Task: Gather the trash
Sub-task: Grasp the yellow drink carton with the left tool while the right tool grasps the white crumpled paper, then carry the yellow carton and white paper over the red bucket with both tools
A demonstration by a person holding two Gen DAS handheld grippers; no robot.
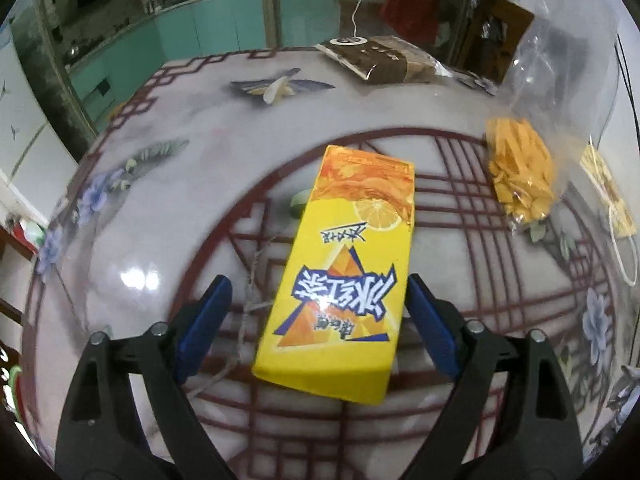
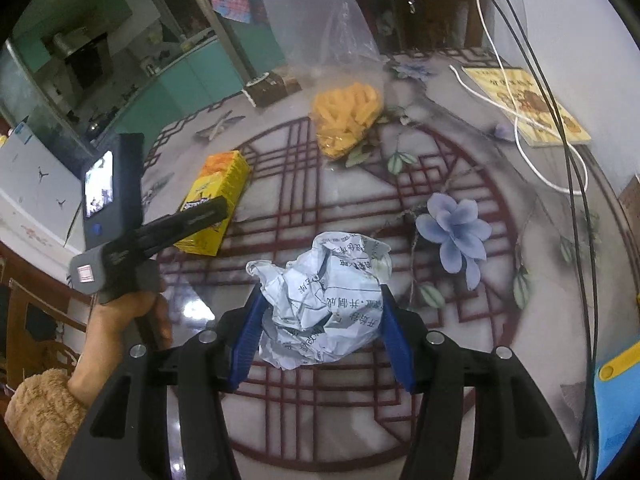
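A yellow drink carton (image 1: 344, 264) lies flat on the patterned table, and it also shows in the right wrist view (image 2: 214, 200). My left gripper (image 1: 316, 292) is open, its blue pads on either side of the carton's near end, with a gap on the left side. My right gripper (image 2: 320, 300) is shut on a crumpled ball of printed paper (image 2: 320, 300) and holds it above the table. A clear plastic bag (image 2: 348, 116) with yellow scraps inside stands at the far side, and it also shows at the right in the left wrist view (image 1: 520, 172).
A brown packet (image 1: 380, 58) lies at the table's far edge. A yellow booklet (image 2: 532, 104) with white and black cables (image 2: 540, 152) over it lies at the far right. A blue and yellow object (image 2: 618, 392) sits at the right edge. A small green piece (image 1: 298, 204) lies beside the carton.
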